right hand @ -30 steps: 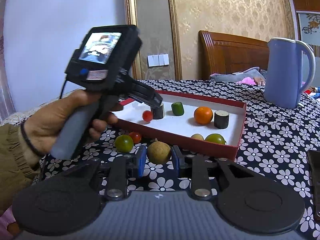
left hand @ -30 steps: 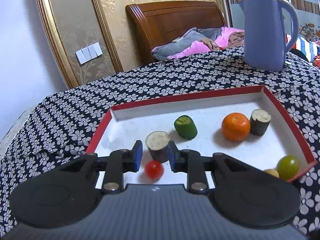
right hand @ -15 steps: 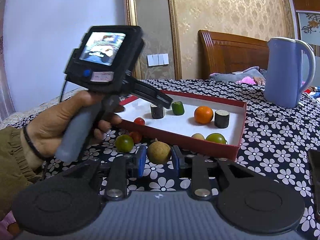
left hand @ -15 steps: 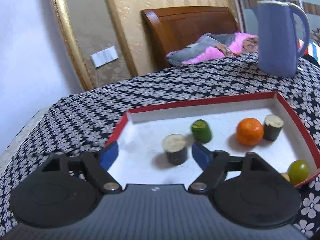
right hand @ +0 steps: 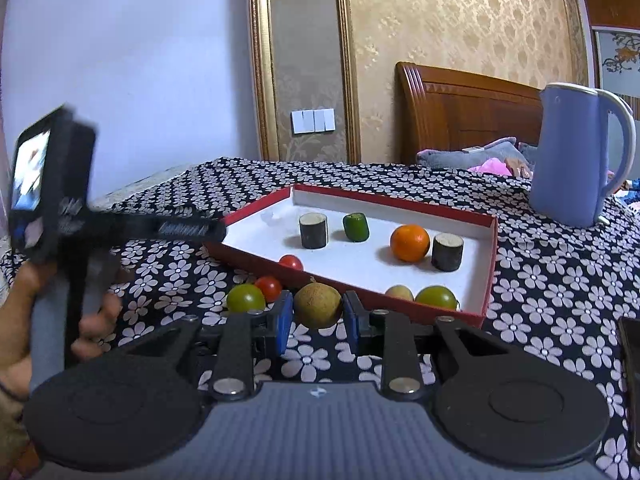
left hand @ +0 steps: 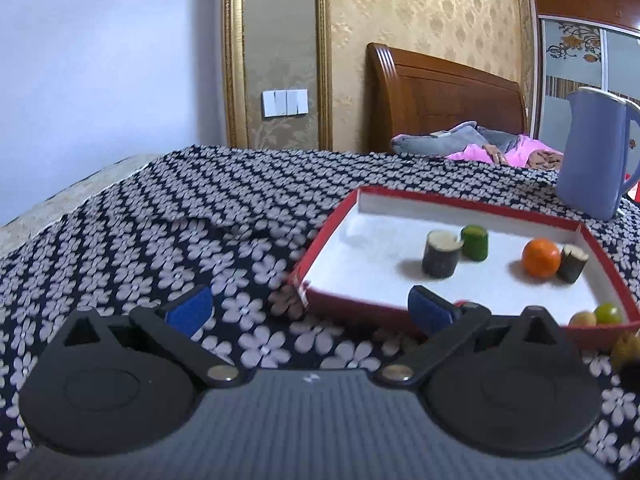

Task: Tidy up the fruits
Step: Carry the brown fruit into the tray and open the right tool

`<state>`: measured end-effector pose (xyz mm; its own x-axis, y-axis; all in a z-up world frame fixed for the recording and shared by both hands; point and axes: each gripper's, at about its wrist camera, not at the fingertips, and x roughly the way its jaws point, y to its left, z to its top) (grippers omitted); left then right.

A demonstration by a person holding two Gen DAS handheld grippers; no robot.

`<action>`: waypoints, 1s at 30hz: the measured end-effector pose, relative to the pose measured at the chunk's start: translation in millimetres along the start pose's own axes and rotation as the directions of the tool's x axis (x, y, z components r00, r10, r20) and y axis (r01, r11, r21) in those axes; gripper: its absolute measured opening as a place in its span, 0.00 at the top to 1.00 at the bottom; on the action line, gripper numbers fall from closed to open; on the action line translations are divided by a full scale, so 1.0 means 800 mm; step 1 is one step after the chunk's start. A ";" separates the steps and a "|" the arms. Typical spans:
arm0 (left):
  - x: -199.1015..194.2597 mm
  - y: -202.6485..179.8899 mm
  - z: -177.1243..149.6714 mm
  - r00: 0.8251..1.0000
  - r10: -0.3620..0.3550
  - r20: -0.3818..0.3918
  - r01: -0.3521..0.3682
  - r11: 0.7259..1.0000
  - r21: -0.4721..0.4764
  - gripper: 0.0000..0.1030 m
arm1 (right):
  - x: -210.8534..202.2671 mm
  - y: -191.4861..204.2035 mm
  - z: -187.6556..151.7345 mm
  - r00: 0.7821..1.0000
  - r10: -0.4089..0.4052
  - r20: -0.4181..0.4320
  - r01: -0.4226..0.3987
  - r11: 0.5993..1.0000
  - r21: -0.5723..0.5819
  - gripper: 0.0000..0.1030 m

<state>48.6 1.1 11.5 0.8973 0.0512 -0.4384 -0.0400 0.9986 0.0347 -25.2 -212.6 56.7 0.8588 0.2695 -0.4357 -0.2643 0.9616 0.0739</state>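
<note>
A red-rimmed white tray (right hand: 490, 264) (left hand: 604, 256) holds two dark cylinders (right hand: 313, 231), a green piece (right hand: 356, 227), an orange (right hand: 409, 243), a cherry tomato (right hand: 291, 262), a yellow fruit (right hand: 398, 293) and a green fruit (right hand: 436, 298). My right gripper (right hand: 316, 312) is shut on a brown round fruit (right hand: 317, 305) in front of the tray. Beside it on the cloth lie a green fruit (right hand: 245, 298) and a red tomato (right hand: 269, 287). My left gripper (left hand: 308, 306) is wide open and empty, left of the tray over the cloth; it also shows in the right wrist view (right hand: 188, 229).
A blue kettle (right hand: 576, 156) stands behind the tray at the right. The floral tablecloth (left hand: 180, 220) covers the table. A wooden headboard (left hand: 440, 96) and bedding lie behind. A dark object (right hand: 632, 368) sits at the right edge.
My left gripper opened, released the tomato in the tray, then pulled back and swung left out of the tray. The right gripper has stayed still on the brown fruit.
</note>
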 end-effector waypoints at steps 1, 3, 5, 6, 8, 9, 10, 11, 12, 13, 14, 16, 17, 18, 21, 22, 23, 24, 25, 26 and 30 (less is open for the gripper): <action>0.001 0.001 -0.004 1.000 0.002 -0.001 -0.002 1.000 0.000 0.00 | 0.003 0.000 0.002 1.000 -0.002 0.000 0.002 1.000 -0.004 0.74; 0.005 0.003 -0.011 1.000 0.014 -0.010 -0.014 1.000 0.012 0.00 | 0.007 0.002 0.006 1.000 -0.005 -0.003 0.005 1.000 -0.011 0.74; 0.008 0.003 -0.016 0.999 0.024 -0.024 -0.024 1.000 0.015 0.00 | 0.011 0.003 0.010 1.000 -0.008 -0.004 0.008 1.000 -0.019 0.74; 0.008 0.004 -0.016 1.000 0.019 -0.023 -0.019 1.000 0.010 0.00 | 0.013 0.004 0.012 1.000 -0.010 -0.004 0.010 1.000 -0.023 0.74; 0.007 0.006 -0.018 1.000 0.005 -0.018 -0.005 1.000 0.003 0.00 | 0.017 0.004 0.016 1.000 -0.015 -0.003 0.015 1.000 -0.027 0.74; 0.007 0.006 -0.019 1.000 0.007 -0.018 -0.007 1.000 0.003 0.00 | 0.019 0.003 0.018 1.000 -0.018 -0.003 0.018 0.999 -0.026 0.74; 0.008 0.006 -0.020 1.000 0.011 -0.019 -0.011 1.000 0.002 0.00 | 0.022 0.002 0.020 1.000 -0.020 -0.004 0.020 0.999 -0.026 0.74; 0.007 0.007 -0.020 1.000 0.010 -0.020 -0.010 1.000 -0.002 0.00 | 0.025 0.001 0.023 1.000 -0.024 -0.005 0.023 0.999 -0.026 0.74; 0.007 0.008 -0.020 1.000 0.005 -0.021 -0.006 1.000 -0.007 0.00 | 0.028 -0.001 0.025 1.000 -0.029 -0.005 0.028 0.999 -0.026 0.74; 0.008 0.008 -0.020 1.000 0.004 -0.023 -0.004 1.000 -0.011 0.00 | 0.032 -0.002 0.028 0.999 -0.034 -0.007 0.034 0.999 -0.026 0.74; 0.009 0.009 -0.020 1.000 0.002 -0.026 -0.003 1.000 -0.016 0.00 | 0.036 -0.004 0.031 0.999 -0.041 -0.007 0.040 0.999 -0.024 0.74; 0.010 0.011 -0.021 0.999 -0.001 -0.033 0.000 1.000 -0.024 0.00 | 0.047 -0.011 0.039 0.999 -0.054 -0.011 0.053 0.998 -0.016 0.74; 0.009 0.012 -0.021 0.999 -0.001 -0.035 0.000 1.000 -0.029 0.00 | 0.052 -0.014 0.043 0.998 -0.060 -0.012 0.060 0.998 -0.010 0.74; 0.009 0.013 -0.021 0.999 -0.002 -0.037 0.001 0.999 -0.033 0.00 | 0.058 -0.018 0.046 0.998 -0.068 -0.013 0.068 0.998 -0.003 0.74; 0.010 0.015 -0.021 0.999 0.000 -0.040 -0.002 0.999 -0.043 0.00 | 0.079 -0.028 0.057 0.995 -0.098 -0.028 0.099 0.995 0.009 0.74; 0.010 0.015 -0.021 0.999 0.000 -0.041 -0.002 0.999 -0.044 0.00 | 0.087 -0.032 0.059 0.994 -0.104 -0.037 0.105 0.994 0.017 0.74; 0.010 0.014 -0.021 0.999 -0.002 -0.043 0.000 0.999 -0.043 0.00 | 0.093 -0.035 0.061 0.993 -0.108 -0.045 0.110 0.994 0.023 0.74; 0.011 0.014 -0.021 0.999 -0.002 -0.044 0.000 0.999 -0.043 0.00 | 0.099 -0.038 0.062 0.992 -0.114 -0.050 0.115 0.993 0.029 0.74; 0.010 0.014 -0.021 0.999 0.001 -0.045 -0.003 0.999 -0.042 0.00 | 0.106 -0.040 0.063 0.991 -0.123 -0.056 0.125 0.992 0.032 0.74; 0.011 0.013 -0.021 0.999 0.001 -0.046 -0.003 0.999 -0.041 0.00 | 0.111 -0.042 0.063 0.990 -0.130 -0.061 0.132 0.991 0.034 0.74; 0.012 0.014 -0.021 0.999 0.000 -0.047 -0.002 0.999 -0.045 0.00 | 0.134 -0.049 0.064 0.984 -0.156 -0.084 0.160 0.986 0.050 0.74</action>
<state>49.3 12.8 -7.2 0.8754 0.0517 -0.4806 -0.0617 0.9981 -0.0049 99.4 -219.1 52.9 0.8495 0.1113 -0.5157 -0.1010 0.9937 0.0480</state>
